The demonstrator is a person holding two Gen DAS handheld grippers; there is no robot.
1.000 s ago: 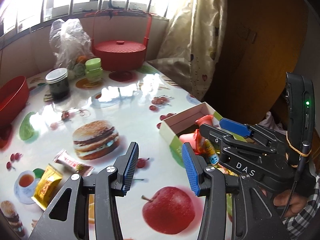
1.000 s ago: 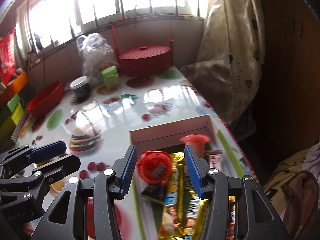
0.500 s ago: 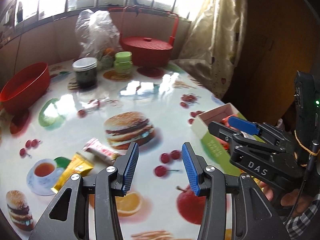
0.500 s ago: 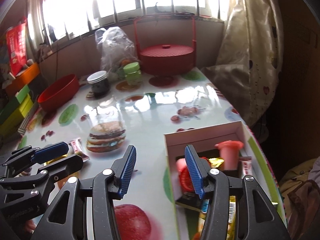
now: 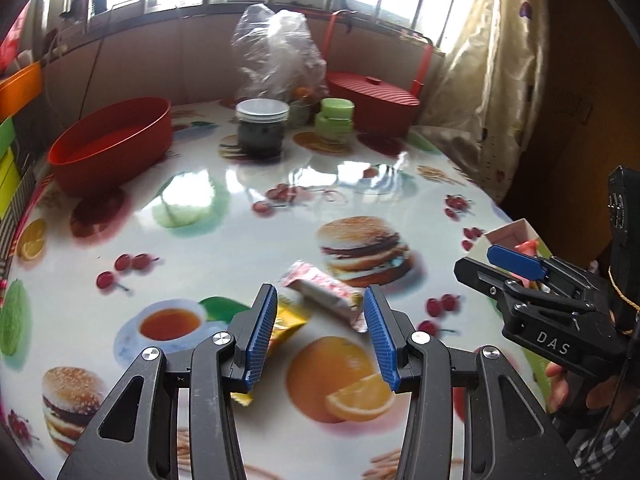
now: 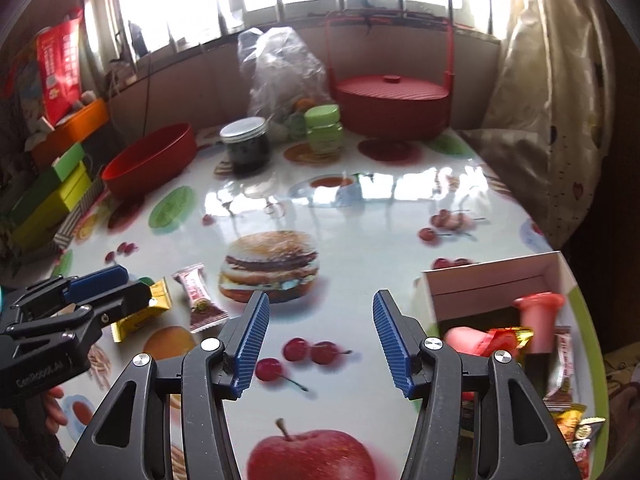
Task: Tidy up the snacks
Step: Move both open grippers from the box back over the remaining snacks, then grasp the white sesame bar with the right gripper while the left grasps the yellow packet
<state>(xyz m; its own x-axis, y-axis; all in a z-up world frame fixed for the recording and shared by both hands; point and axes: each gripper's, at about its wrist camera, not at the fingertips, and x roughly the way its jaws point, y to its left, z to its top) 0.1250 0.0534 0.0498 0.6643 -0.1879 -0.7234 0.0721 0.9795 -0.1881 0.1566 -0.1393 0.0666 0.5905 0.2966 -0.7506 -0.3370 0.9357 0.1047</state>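
- Left gripper (image 5: 320,334): jaws spread, blue ribbed pads apart, nothing pinched. It hangs above the tabletop (image 5: 248,208), tilted downward.
- Seen through the left jaws: a pink-and-white wrapped snack (image 5: 326,294) lies flat on the tabletop, blurred, its right end close to the right pad but not clamped. A yellow packet (image 5: 286,322) lies just beside it on the left, partly hidden behind the left pad.
- In the right wrist view the same two snacks lie near the tabletop's left edge: pink-and-white wrapped snack (image 6: 200,294) and yellow packet (image 6: 138,318) side by side, the left gripper (image 6: 120,288) partly over the yellow one.
- Right gripper (image 6: 318,338): jaws opening, nothing between them; only printed cherries on the tabletop show in the gap.
- Cardboard box (image 6: 492,280) sits at the tabletop's right edge, open at the top. Inside it: a pink cup-shaped item (image 6: 538,320) standing upright, a red rounded item (image 6: 466,340) and several wrapped snacks, partly hidden by the right jaw.
- Far edge of the tabletop: red lidded basket (image 5: 372,98) with a tall handle, clear plastic bag (image 5: 276,52), dark jar with a metal lid (image 5: 262,128), green containers (image 5: 336,118) stacked beside the jar.
- Red bowl (image 5: 112,144) near the far left corner.
- A person's fingers and a checked sleeve (image 5: 604,444) show beneath the right gripper in the left wrist view.
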